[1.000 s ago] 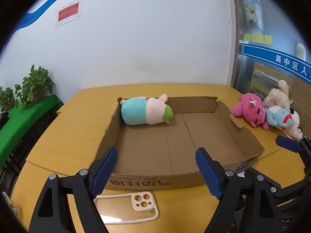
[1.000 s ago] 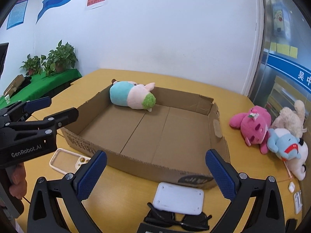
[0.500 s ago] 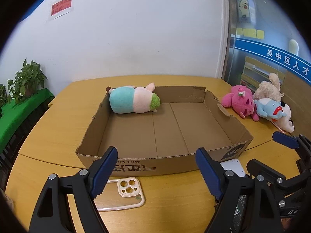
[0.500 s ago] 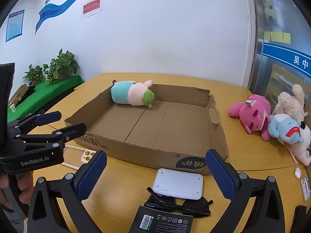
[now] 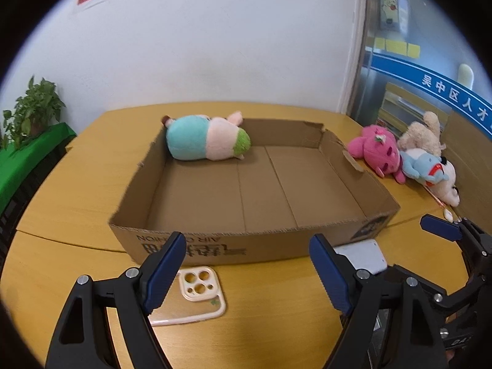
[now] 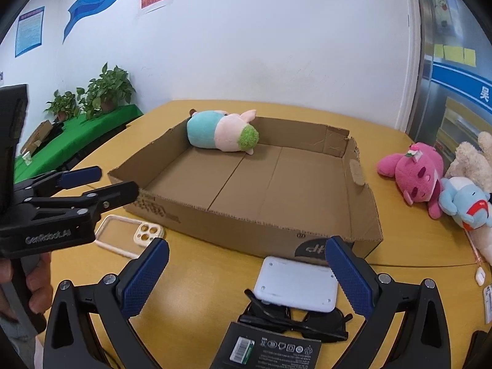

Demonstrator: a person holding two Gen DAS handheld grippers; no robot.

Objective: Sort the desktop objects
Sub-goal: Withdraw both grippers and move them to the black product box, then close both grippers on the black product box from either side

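**Both grippers empty, small items waiting in front of the box**

The yellow worktop (image 6: 215, 292) carries everything. In its middle lies the large open cardboard box (image 6: 307, 236), and inside, at the far left corner, one teal and pink plush toy (image 6: 220, 133) lies on its side. To the right of the box, well apart from it, a pink plush (image 6: 413, 176), a blue plush (image 6: 464, 201) and a beige plush (image 6: 472, 160) lie together in a heap.

Just in front of the near wall of the box are the smaller things: a white flat device (image 6: 295, 281) that rests on black sunglasses (image 6: 295, 323), a black packet with a barcode (image 6: 267, 352) nearest to the camera, and at the left a clear phone case (image 5: 196, 298).

The left hand-held gripper (image 5: 246, 272) is spread wide and holds nothing; it hovers above the phone case. The right hand-held gripper (image 6: 246, 275) is spread too, empty, above the white device.

I judge the step is choosing the next object. The sorting seems at an early stage. The next move calls for lowering one gripper onto a thin, flat item, which may slip from the pads.
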